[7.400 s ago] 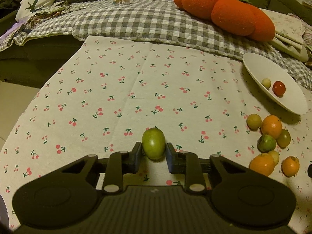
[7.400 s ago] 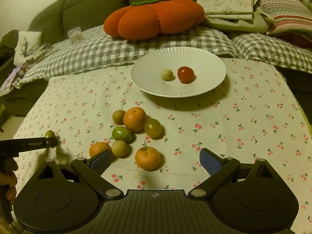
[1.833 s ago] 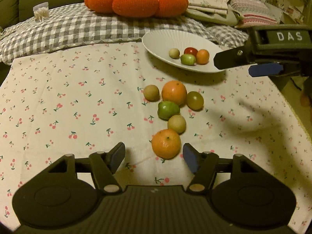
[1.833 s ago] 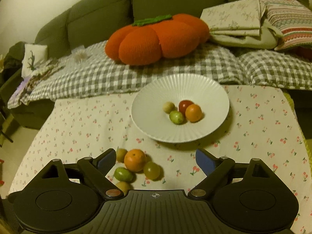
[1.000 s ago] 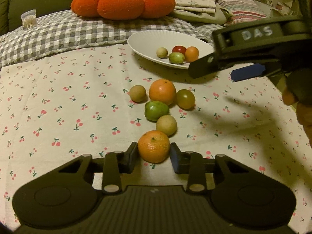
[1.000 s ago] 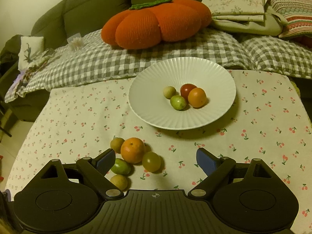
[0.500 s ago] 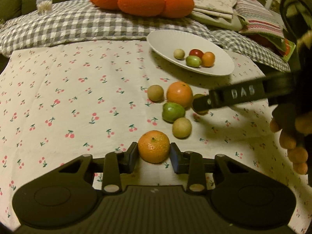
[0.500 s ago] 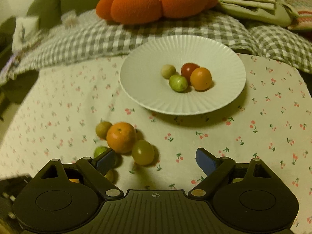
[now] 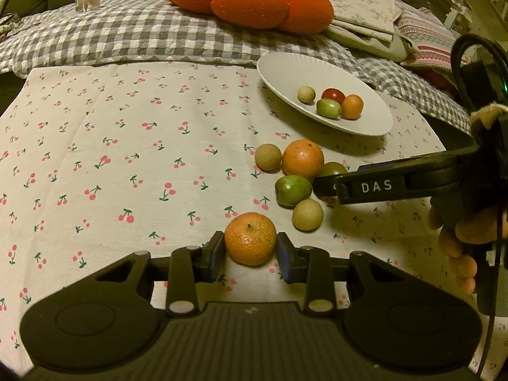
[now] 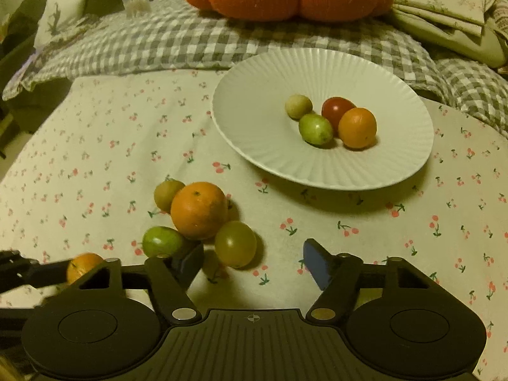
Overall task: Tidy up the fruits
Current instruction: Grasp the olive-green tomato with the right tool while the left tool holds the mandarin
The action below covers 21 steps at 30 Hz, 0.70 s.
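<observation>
A white plate (image 10: 260, 146) has been set at the far right of the cherry-print tabletop (image 9: 127, 146) as the collecting place, and four small fruits already lie in it: a pale one, a red one, a green one and an orange one. The rest are left loose in a cluster near the middle of the cloth, apparently waiting to be moved one at a time.

The left tool (image 9: 250, 252) is closed on the nearest orange (image 9: 250, 238), its pads pressed against both sides, so that the fruit can probably be carried to the plate.

The right tool (image 10: 252, 265) is held low over the cluster and its jaws are closing. The olive-green fruit (image 10: 235, 243) is seen just beyond the left fingertip, not yet pinched. The large orange (image 10: 199, 210) and a bright green fruit (image 10: 162, 241) lie touching just beside it.
</observation>
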Tool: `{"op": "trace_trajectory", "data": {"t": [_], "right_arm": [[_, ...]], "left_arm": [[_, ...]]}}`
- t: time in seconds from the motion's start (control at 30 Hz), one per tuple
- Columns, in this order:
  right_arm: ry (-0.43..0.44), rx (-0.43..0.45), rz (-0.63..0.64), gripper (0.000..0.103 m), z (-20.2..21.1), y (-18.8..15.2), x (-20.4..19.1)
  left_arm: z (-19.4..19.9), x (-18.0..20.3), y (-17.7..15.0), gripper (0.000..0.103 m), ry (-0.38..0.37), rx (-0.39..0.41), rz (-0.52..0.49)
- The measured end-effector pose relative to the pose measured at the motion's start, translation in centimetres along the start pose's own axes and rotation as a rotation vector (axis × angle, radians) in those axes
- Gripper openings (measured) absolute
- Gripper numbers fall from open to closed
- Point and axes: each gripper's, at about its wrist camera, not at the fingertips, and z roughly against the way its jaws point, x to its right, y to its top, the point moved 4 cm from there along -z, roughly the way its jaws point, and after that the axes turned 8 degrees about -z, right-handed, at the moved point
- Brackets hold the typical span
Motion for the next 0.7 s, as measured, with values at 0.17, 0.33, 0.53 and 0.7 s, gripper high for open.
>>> {"op": "trace_trajectory", "data": {"t": [0.17,0.33,0.53,0.7], "right_arm": [[0.025,0.015,-0.003,0.059,0.01,0.43,-0.26],[0.049,0.007,0.011,0.025,0.11,0.45,-0.82],[0.033,0.007,0.020,0.025,0.25,0.49,-0.96],[0.041,0.012,0.008,0.025,0.79,0.59,-0.91]], "left_arm": [[0.09,0.02,-0.07,0.033,0.003,0.003,0.003],[0.12,0.02,-0.08,0.033,0.008,0.004,0.005],[0.15,-0.05,-0.01,0.033,0.008,0.007,0.008],[0.22,-0.17,0.23,0.033,0.008,0.012,0.016]]}}
